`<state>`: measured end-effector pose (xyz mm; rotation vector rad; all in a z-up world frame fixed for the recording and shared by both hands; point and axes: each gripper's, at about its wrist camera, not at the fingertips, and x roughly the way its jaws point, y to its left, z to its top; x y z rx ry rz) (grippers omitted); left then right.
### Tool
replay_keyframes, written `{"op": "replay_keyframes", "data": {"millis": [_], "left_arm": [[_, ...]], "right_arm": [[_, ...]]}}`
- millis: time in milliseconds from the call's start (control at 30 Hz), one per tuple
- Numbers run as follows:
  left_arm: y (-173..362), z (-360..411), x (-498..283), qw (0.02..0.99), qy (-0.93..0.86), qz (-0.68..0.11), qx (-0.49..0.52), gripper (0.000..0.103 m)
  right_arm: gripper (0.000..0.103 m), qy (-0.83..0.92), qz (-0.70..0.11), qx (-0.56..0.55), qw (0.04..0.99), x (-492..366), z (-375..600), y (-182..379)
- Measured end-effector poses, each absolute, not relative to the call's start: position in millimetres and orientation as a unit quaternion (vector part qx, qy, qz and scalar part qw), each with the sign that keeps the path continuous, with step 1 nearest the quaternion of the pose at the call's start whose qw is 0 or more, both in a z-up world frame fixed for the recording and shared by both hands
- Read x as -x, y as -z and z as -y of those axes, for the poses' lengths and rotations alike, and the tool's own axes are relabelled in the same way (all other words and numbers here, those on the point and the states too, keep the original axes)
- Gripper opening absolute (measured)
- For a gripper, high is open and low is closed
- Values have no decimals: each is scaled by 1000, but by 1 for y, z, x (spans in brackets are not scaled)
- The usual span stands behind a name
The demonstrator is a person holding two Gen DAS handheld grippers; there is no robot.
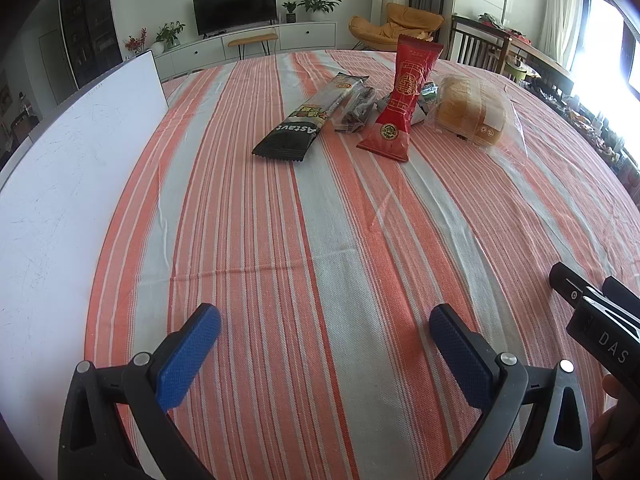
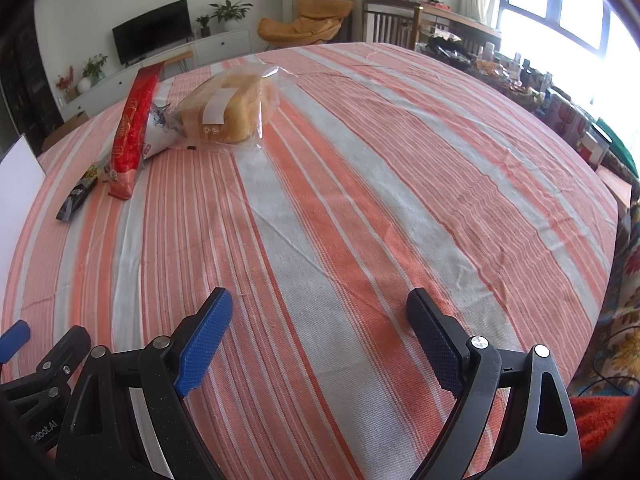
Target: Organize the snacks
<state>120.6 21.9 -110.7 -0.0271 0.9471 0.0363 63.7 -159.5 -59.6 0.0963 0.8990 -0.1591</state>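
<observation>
Nearest the cameras, the left gripper [image 1: 325, 330] and the right gripper [image 2: 319, 318] are held low over the striped tablecloth [image 1: 320, 220], each with its blue pads spread wide apart and nothing between them. The cloth is seen lying in orange and grey bands, faintly creased. Left of the snacks, a white board [image 1: 68, 168] is set along the table edge. Farther on, the red packet [image 1: 394, 100] is propped over a crumpled wrapper; the black packet [image 1: 308, 120] lies just left of it, the bagged bread [image 1: 472, 112] just right. Behind the red packet, a television [image 1: 235, 7], potted plants and an orange chair [image 1: 396, 22] are ranged against the wall.
</observation>
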Motion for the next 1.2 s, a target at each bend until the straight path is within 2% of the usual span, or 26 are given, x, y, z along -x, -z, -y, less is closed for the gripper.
{"op": "replay_keyframes", "data": {"millis": [233, 333, 400, 533, 633, 700, 833, 1000, 1067, 1100, 1200], "left_arm": [[111, -22, -121, 890, -16, -456, 12, 103], [107, -25, -125, 870, 0, -493, 6, 103], [101, -34, -126, 853, 10, -521, 28, 102], [67, -60, -136, 857, 9, -504, 103, 102], [50, -71, -169, 854, -20, -505, 120, 102], [50, -70, -200, 845, -28, -522, 112, 102], [66, -57, -262, 836, -26, -547, 36, 93], [83, -61, -295, 846, -28, -533, 0, 92], [89, -66, -294, 845, -10, -534, 18, 63], [92, -68, -291, 842, 10, -539, 32, 42], [87, -68, -269, 850, 21, -525, 36, 30]], "right_arm": [[91, 77, -434, -46, 896, -64, 159, 60], [91, 77, -434, -46, 896, -64, 159, 60], [91, 77, -434, -46, 896, -64, 159, 60], [91, 77, -434, -47, 896, -64, 160, 60], [92, 77, -434, -46, 896, -64, 160, 60], [92, 77, -434, -46, 896, -64, 160, 60], [92, 76, -434, -46, 897, -64, 160, 60], [92, 76, -434, -46, 897, -63, 159, 60], [92, 75, -434, -46, 897, -64, 158, 59], [92, 75, -434, -46, 897, -64, 158, 59], [94, 74, -436, -45, 896, -65, 158, 59]]}}
